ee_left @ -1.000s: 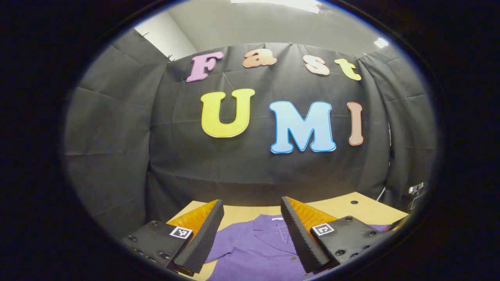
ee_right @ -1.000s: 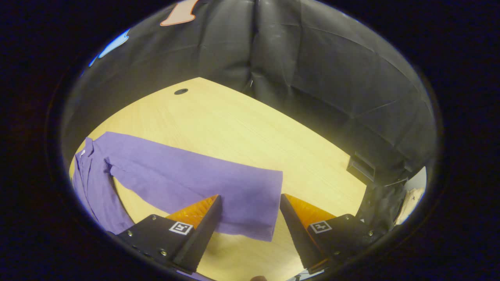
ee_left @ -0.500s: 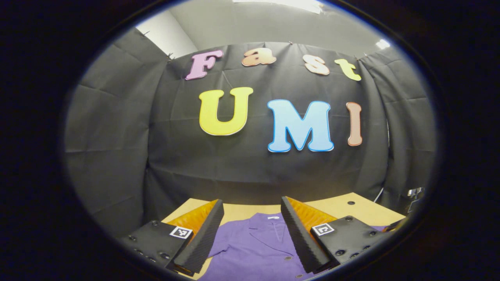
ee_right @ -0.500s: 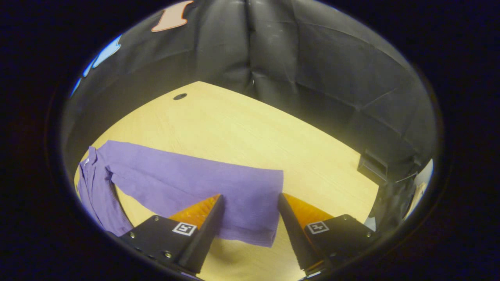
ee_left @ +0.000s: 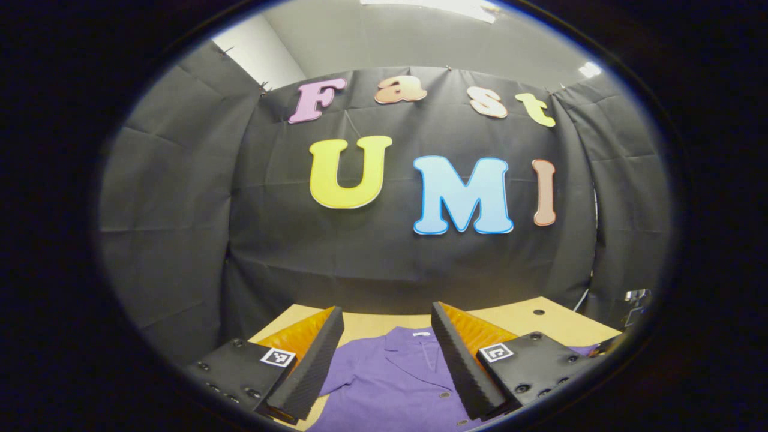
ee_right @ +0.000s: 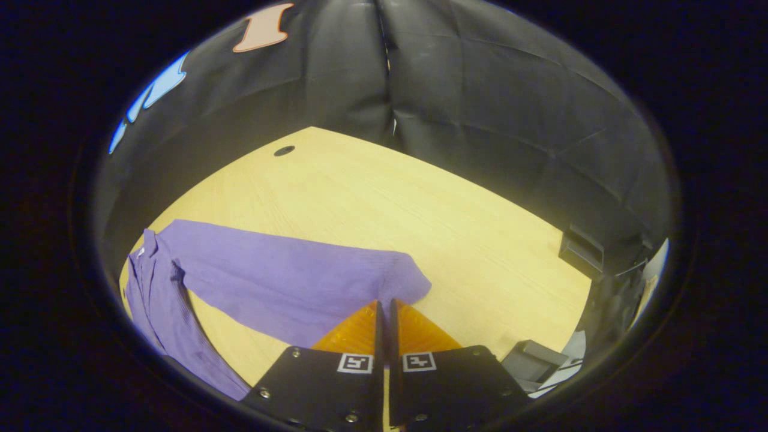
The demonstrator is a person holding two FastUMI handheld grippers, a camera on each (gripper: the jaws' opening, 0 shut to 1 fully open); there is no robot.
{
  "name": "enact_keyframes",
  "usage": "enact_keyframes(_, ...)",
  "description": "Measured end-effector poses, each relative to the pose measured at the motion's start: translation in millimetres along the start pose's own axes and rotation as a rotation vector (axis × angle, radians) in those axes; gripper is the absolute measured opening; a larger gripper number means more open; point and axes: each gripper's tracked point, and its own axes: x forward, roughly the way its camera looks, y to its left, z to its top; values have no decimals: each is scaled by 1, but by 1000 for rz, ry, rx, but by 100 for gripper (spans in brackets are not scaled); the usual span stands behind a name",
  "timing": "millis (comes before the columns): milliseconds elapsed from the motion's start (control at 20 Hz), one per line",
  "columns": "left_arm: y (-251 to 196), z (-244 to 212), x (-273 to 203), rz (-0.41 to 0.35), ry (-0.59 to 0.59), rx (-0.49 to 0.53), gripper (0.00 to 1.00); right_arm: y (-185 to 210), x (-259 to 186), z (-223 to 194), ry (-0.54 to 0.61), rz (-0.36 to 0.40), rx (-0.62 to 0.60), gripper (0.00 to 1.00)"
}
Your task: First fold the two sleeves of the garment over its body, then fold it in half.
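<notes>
Purple button-front garment (ee_left: 396, 378) lies flat on the light wooden table (ee_right: 372, 198), collar toward the black cloth wall (ee_left: 384, 264). The right gripper (ee_right: 385, 309) has its fingers pinched together on the cuff end of the long purple sleeve (ee_right: 288, 279), which stretches out sideways from the body, bunching the fabric there. The left gripper (ee_left: 387, 321) hangs above the collar area, fingers spread wide, holding nothing.

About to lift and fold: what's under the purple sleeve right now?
The sleeve lies on the bare wooden table. Its cuff end is pinched in the right gripper, whose jaws hide the cloth there; anything beneath cannot be seen.
</notes>
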Motion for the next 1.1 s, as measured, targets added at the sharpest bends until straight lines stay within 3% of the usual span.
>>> enact_keyframes(250,21,-2,-6,15,-6,-4,99,7,-16,12,-31,4,0,0)
enact_keyframes(350,25,-5,-4,7,-4,-17,95,19,-32,27,-70,51,14,0)
enact_keyframes(500,20,-16,0,-34,4,-34,99,42,-60,52,-128,116,-1,0)
enact_keyframes(550,19,-18,1,-49,4,-35,95,53,-70,61,-153,136,-14,0)
enact_keyframes(600,19,-19,2,-62,1,-38,99,66,-79,71,-177,155,-27,0)
enact_keyframes(750,20,-22,1,-93,-6,-60,95,105,-105,102,-254,213,-69,0)
enact_keyframes(800,25,-23,-1,-93,-10,-62,99,118,-114,111,-278,232,-89,0)
enact_keyframes(1100,63,-27,-16,-44,-17,-76,99,200,-152,147,-380,344,-187,0)
